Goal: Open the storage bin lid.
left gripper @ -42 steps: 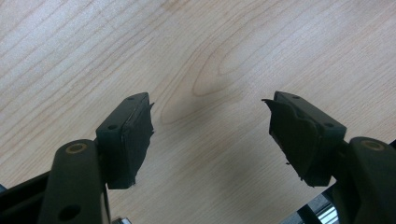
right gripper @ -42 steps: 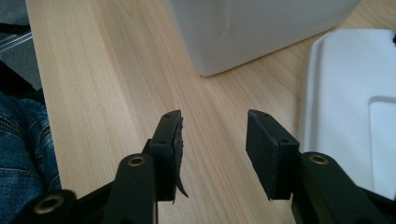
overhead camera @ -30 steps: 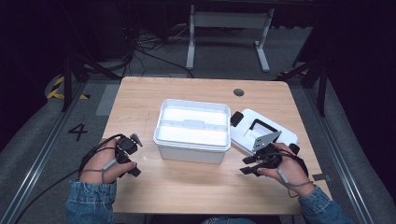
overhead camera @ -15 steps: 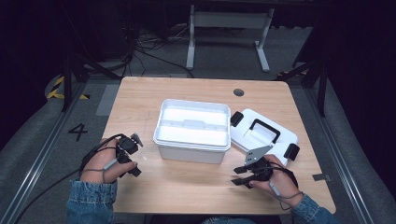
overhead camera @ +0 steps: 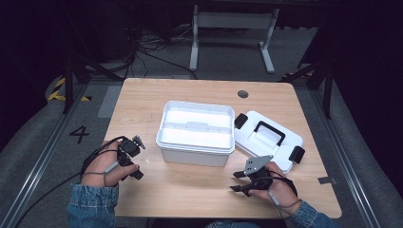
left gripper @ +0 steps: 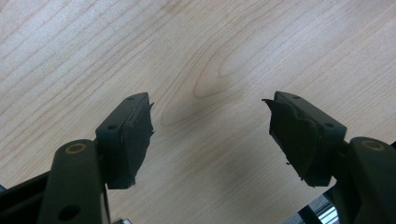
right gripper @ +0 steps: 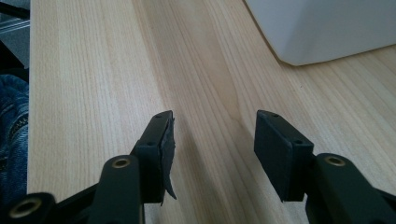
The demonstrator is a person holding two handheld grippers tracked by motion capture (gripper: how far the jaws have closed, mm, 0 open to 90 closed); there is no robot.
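A light wooden worktop [overhead camera: 199, 199] carries a white plastic storage box [overhead camera: 196, 133], open at the top, standing near its middle, with a shallow white tray sitting in its mouth. Its lid [overhead camera: 268, 140] lies flat just beside the box, toward the right edge of the worktop, with a black carry handle [overhead camera: 269, 132] on top and a black latch at each end. The right gripper [overhead camera: 240, 181] rests near the front edge, just in front of the lid's near corner, its jaws standing well apart and holding nothing. The left gripper [overhead camera: 134, 156] sits near the front left corner, apart from the box, its jaws likewise wide open and empty over bare wood. The lid looks like thin, stiff moulded plastic: probably light, smooth and a little slippery on its flat faces. The raised handle seems the surest place to take hold, since jaws can close around the bar; a rim edge would be the second choice. The box itself is likely light too, and may slide if nudged.
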